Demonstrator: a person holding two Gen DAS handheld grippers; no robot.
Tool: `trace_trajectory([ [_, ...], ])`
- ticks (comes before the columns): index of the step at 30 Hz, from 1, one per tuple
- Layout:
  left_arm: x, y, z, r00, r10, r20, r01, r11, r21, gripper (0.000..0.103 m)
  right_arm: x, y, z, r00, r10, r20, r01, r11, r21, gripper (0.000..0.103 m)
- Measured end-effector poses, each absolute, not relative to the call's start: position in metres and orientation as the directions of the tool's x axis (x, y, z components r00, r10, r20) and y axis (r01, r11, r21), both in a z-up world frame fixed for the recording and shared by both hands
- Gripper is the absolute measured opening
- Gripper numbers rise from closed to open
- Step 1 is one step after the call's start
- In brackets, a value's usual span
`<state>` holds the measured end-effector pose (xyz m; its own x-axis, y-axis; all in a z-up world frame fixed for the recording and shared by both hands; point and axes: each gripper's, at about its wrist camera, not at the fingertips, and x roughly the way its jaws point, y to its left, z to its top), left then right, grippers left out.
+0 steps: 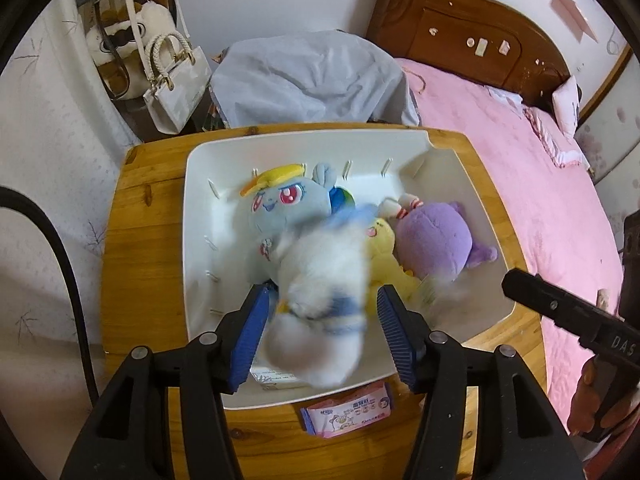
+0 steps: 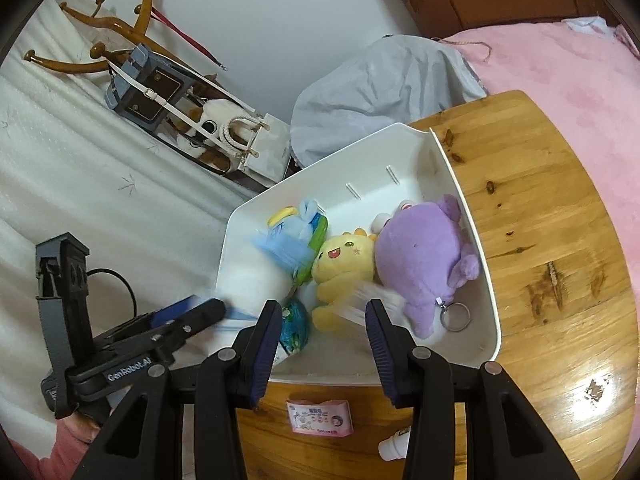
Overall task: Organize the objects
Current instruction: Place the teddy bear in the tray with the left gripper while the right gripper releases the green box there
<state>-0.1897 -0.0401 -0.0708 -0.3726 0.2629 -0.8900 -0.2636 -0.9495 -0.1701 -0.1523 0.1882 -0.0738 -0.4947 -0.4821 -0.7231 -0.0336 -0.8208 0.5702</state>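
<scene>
A white bin (image 1: pixel 208 220) (image 2: pixel 360 168) on the wooden table holds a blue pony plush (image 1: pixel 280 204), a yellow plush (image 1: pixel 384 248) (image 2: pixel 344 260) and a purple plush (image 1: pixel 432 236) (image 2: pixel 420 260). A blurred white-and-blue fluffy plush (image 1: pixel 324 264) (image 2: pixel 256 276) lies over the pony, between the fingers of my left gripper (image 1: pixel 323 290) (image 2: pixel 200 310). Its pads stand off the fur, so it is open. My right gripper (image 2: pixel 324 306) hangs over the bin's near edge, jaws apart and gripping nothing. A blurred white wisp brushes its right pad.
A pink tissue pack (image 1: pixel 346 414) (image 2: pixel 320 416) and a small white bottle (image 2: pixel 394 446) lie on the table (image 2: pixel 540 240) in front of the bin. A pink bed (image 1: pixel 520 160) runs along the right. A grey-covered bundle (image 1: pixel 312 80) and hanging bags (image 1: pixel 172 84) stand behind.
</scene>
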Motion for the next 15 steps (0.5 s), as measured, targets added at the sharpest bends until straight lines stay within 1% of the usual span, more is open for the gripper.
trace_trajectory([
  [2, -0.19, -0.042, -0.067, -0.376, 0.27, -0.886, -0.253, -0.95, -0.182, 0.067, -0.152, 0.188, -0.073, -0.5, -0.465, -0.731, -0.036, -0.832, 0.554, 0.047],
  [4, -0.189, -0.043, -0.064, -0.383, 0.274, -0.882, -0.244, -0.951, -0.19, 0.067, -0.149, 0.188, -0.071, -0.511, -0.447, -0.734, -0.034, -0.843, 0.537, 0.055],
  [5, -0.189, -0.044, -0.062, -0.388, 0.275, -0.879, -0.239, -0.952, -0.192, 0.068, -0.148, 0.188, -0.069, -0.518, -0.442, -0.733, -0.033, -0.845, 0.533, 0.057],
  [7, -0.186, -0.046, -0.059, -0.403, 0.27, -0.874, -0.225, -0.955, -0.192, 0.072, -0.144, 0.189, -0.065, -0.538, -0.429, -0.726, -0.031, -0.85, 0.525, 0.065],
  [10, -0.181, -0.049, -0.054, -0.421, 0.258, -0.87, -0.215, -0.96, -0.18, 0.074, -0.137, 0.191, -0.06, -0.561, -0.416, -0.715, -0.028, -0.854, 0.519, 0.068],
  [12, -0.176, -0.05, -0.052, -0.428, 0.245, -0.87, -0.212, -0.963, -0.167, 0.074, -0.131, 0.192, -0.057, -0.576, -0.408, -0.708, -0.024, -0.857, 0.514, 0.073],
  [15, -0.167, -0.053, -0.047, -0.431, 0.238, -0.87, -0.203, -0.965, -0.163, 0.074, -0.122, 0.191, -0.05, -0.6, -0.397, -0.695, -0.006, -0.866, 0.5, 0.075],
])
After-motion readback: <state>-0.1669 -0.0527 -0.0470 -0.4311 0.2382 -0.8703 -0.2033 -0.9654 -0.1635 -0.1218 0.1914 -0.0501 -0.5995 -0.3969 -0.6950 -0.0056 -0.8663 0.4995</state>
